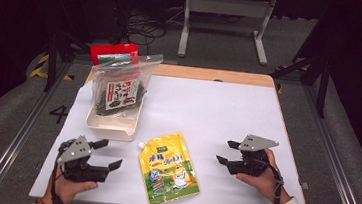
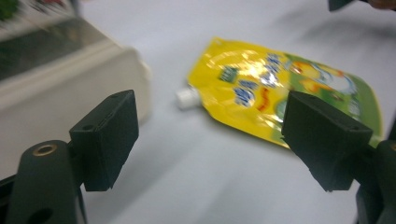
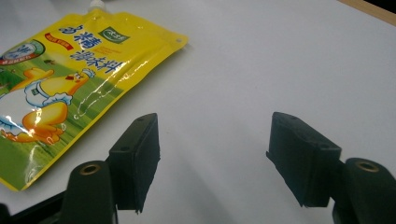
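- My left gripper had its jaws wide apart with nothing between them; it sat at the near left corner of the table.
- My right gripper also had its jaws apart and empty, at the near right side, pointing toward the middle.
- The yellow pouch lay flat on the table between my two grippers, touching neither. In the left gripper view the pouch was beyond the jaws, toward the right one. In the right gripper view it lay beyond the left jaw.
- I counted one pouch, one tray, and two packets standing in that tray: a clear bag with dark contents, and a red packet behind it.
- The pouch was shiny yellow with a green lower part, a cartoon figure and printed characters. Its small white cap pointed toward the tray, just beside it.
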`<state>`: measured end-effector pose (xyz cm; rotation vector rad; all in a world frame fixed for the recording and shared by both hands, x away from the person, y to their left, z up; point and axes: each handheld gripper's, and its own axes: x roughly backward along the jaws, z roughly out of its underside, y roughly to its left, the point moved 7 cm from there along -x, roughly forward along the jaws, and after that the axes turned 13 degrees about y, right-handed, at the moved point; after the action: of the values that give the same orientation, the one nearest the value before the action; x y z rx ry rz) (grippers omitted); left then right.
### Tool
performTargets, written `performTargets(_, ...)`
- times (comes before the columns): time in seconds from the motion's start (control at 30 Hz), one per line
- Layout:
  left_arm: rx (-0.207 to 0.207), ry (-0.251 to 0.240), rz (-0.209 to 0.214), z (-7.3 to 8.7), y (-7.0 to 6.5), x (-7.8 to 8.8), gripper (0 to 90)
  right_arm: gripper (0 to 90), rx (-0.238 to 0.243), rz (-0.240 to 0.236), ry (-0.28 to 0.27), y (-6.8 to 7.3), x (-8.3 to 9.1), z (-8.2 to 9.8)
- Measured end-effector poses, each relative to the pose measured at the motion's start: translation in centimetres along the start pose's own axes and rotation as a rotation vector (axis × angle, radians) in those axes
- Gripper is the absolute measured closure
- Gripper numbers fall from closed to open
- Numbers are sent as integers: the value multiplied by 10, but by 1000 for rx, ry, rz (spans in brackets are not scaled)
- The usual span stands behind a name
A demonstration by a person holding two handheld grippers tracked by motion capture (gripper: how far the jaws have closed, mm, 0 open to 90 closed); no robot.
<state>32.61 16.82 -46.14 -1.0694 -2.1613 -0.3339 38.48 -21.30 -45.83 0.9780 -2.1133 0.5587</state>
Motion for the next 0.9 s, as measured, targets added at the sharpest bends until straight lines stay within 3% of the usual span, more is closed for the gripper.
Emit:
performTargets(0.07, -1, 41, 55, 5, -13, -13, 185, 341, 10, -1, 8, 2, 0, 3)
performTargets(0.2, 4, 75, 92, 7, -20, -25, 179, 342, 18, 3, 10, 3, 1, 6)
performTargets(0.33, 44, 112, 156, 7, -26, -39, 164, 339, 21, -3, 10, 5, 2, 8)
performTargets(0.43, 58, 138, 159, 6, -26, -47, 150, 335, 26, -2, 17, 6, 1, 10)
performTargets(0.47, 79, 145, 188, 5, -28, -52, 147, 334, 28, -4, 16, 7, 1, 10)
performTargets(0.53, 78, 149, 188, 4, -27, -54, 144, 331, 31, -7, 17, 8, 1, 10)
performTargets(0.7, 169, 154, 256, -1, -24, -66, 140, 323, 40, -11, 20, 10, -1, 9)
performTargets(0.83, 207, 186, 252, 1, -21, -75, 130, 321, 39, -11, 14, 10, 0, 9)
performTargets(0.9, 224, 176, 255, -1, -19, -76, 127, 321, 37, -11, 13, 10, 0, 9)
